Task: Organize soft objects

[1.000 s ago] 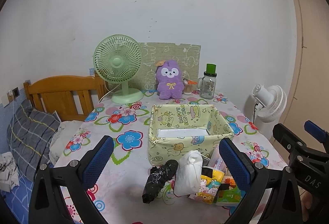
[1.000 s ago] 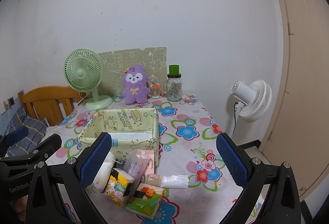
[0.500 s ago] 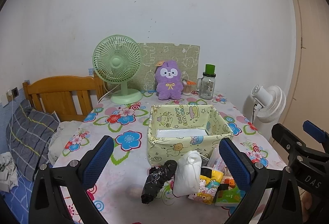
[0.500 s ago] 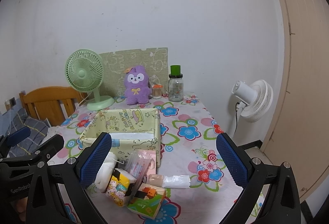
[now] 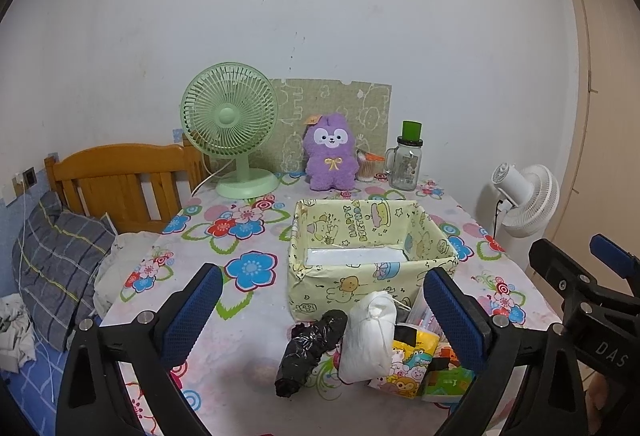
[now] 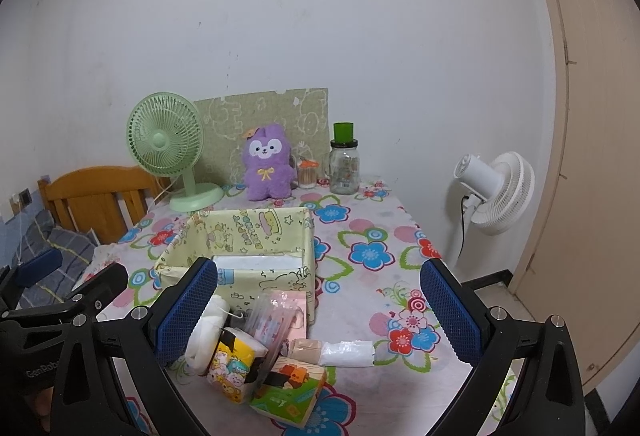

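Note:
A yellow cartoon-print fabric box (image 5: 372, 268) (image 6: 240, 260) stands mid-table with a white pack lying inside. In front of it lies a pile: a black rolled bag (image 5: 310, 346), a white tied bundle (image 5: 370, 336) (image 6: 208, 332), a yellow tissue pack (image 5: 408, 364) (image 6: 234, 364), a green pack (image 6: 294, 392), a pink clear pouch (image 6: 276, 320) and a beige-and-white roll (image 6: 336, 352). My left gripper (image 5: 320, 320) is open and empty above the pile. My right gripper (image 6: 318, 316) is open and empty above it too.
A green desk fan (image 5: 232, 127), a purple plush (image 5: 330, 159) (image 6: 267, 163), a glass jar with a green lid (image 5: 406, 163) and a small jar stand at the table's back. A white floor fan (image 6: 500, 191) stands right. A wooden headboard (image 5: 120, 179) and pillow lie left.
Both grippers have drifted slightly; the view shifts a little. Nothing on the table has moved and both grippers stay open.

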A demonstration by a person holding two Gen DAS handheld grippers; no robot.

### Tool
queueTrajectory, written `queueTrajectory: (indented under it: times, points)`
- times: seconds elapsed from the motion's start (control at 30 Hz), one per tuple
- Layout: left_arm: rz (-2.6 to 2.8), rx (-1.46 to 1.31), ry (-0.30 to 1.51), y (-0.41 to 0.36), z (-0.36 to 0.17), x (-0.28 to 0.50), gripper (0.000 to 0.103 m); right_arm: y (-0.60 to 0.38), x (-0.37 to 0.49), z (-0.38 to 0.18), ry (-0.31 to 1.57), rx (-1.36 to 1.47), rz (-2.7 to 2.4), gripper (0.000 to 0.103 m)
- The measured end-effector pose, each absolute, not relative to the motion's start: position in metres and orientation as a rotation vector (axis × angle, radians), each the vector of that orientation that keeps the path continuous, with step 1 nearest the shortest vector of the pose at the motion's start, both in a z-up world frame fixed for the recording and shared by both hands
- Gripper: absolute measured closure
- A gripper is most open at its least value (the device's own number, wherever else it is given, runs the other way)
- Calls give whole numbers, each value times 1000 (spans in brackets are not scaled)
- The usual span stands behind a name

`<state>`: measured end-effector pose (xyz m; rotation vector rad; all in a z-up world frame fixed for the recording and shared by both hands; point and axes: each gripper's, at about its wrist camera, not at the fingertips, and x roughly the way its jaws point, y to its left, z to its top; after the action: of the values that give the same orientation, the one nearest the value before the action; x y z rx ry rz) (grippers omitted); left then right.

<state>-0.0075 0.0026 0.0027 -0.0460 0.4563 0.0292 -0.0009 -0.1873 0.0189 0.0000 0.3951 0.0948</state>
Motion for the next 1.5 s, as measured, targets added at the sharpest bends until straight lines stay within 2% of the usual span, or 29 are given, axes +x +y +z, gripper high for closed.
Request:
queueTrajectory:
  times: [0.83,1.5]
  points:
    - [-3,-51,542,3,-27,23,5,-185,34,-2,471,7,79,3]
    - [-60,-49,644,-11,-57,54,14,-177,69,-37,593,13,101,8]
